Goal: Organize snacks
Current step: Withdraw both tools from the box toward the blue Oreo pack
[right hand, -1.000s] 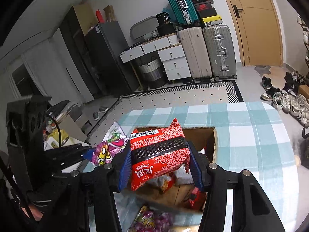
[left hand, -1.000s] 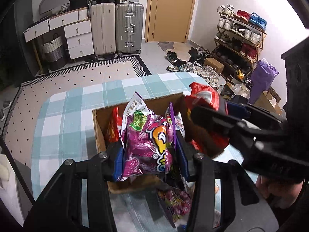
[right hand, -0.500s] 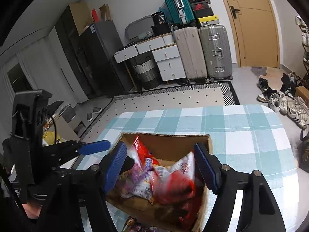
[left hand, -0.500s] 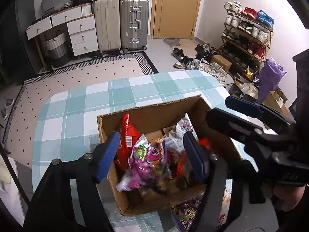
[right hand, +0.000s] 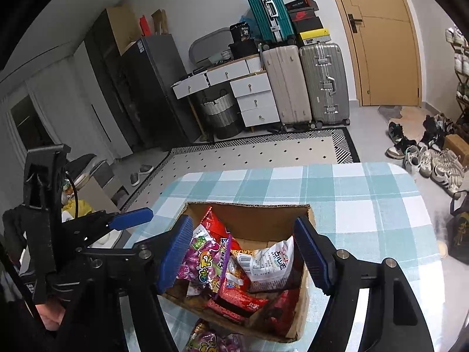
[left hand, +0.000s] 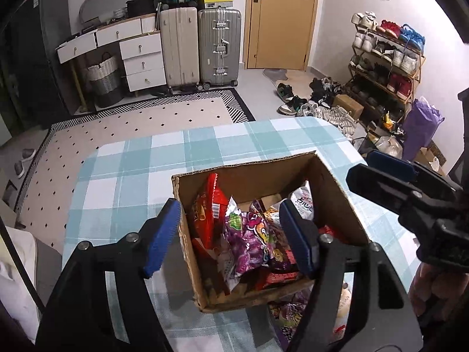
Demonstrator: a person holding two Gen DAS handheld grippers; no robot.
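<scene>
An open cardboard box [left hand: 331,182] [right hand: 252,211] stands on the checked table and holds several snack packs. A purple candy bag [left hand: 252,240] [right hand: 202,261] lies in the middle, a red pack [left hand: 209,205] leans on the left wall, a white pack [right hand: 269,264] and a red noodle pack [right hand: 240,299] lie beside them. My left gripper [left hand: 231,234] is open and empty above the box. My right gripper [right hand: 246,252] is open and empty above it too. It also shows in the left wrist view [left hand: 392,173].
More snack bags lie on the table in front of the box [left hand: 285,314] [right hand: 211,337]. The teal checked tablecloth [left hand: 152,158] reaches past the box. Beyond are a rug, suitcases [left hand: 202,47], a drawer unit and a shoe rack [left hand: 387,67].
Both grippers opened and let go: the purple bag and the red noodle pack dropped into the box. Both grippers then lifted back above it.
</scene>
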